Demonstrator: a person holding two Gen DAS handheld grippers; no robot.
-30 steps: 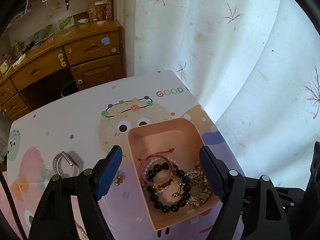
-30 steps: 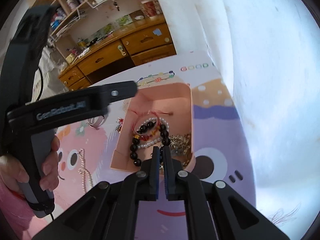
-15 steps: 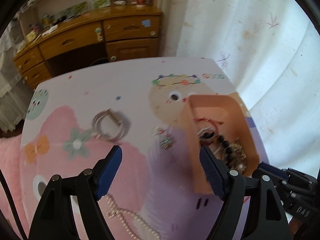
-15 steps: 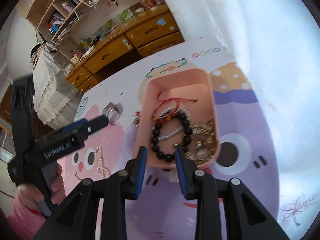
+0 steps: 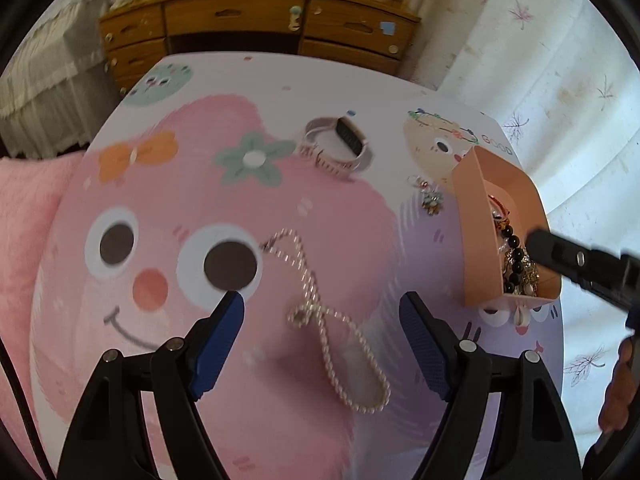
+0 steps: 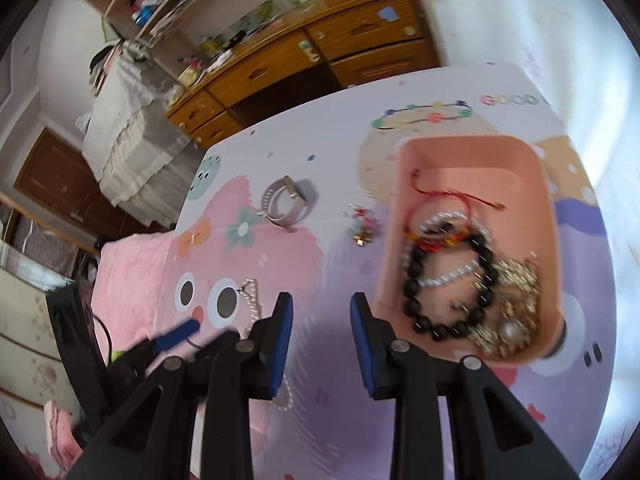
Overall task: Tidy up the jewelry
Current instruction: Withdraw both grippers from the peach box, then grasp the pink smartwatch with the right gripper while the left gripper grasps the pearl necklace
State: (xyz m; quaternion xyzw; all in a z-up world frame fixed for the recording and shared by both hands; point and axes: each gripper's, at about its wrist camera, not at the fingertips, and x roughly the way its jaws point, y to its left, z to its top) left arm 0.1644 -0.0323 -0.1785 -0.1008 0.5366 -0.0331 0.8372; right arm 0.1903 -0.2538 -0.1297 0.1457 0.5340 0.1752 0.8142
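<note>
The left hand-held gripper (image 5: 321, 310) hangs over the cartoon-printed desk (image 5: 168, 200) with its blue pads spread wide and nothing between them. Just ahead of its tips lies a pearl necklace (image 5: 332, 320), looped loosely across the pink monster's face. Farther back on the desk sits a watch (image 5: 340, 148) with a pale band, and near it a small earring (image 5: 432, 202) lies beside the pink box (image 5: 470, 220).

The right hand-held gripper (image 6: 321, 322) is also open, jaws parted and empty, poised over the desk just left of the pink box's near corner. In that box (image 6: 472, 156) there is a black bead bracelet (image 6: 452, 284), a red cord bracelet (image 6: 440, 200), a string of small white beads (image 6: 448, 276) and a heap of gold-coloured pieces (image 6: 516, 308) at the near end. A wooden dresser (image 5: 256, 16) stands against the wall behind the desk.
</note>
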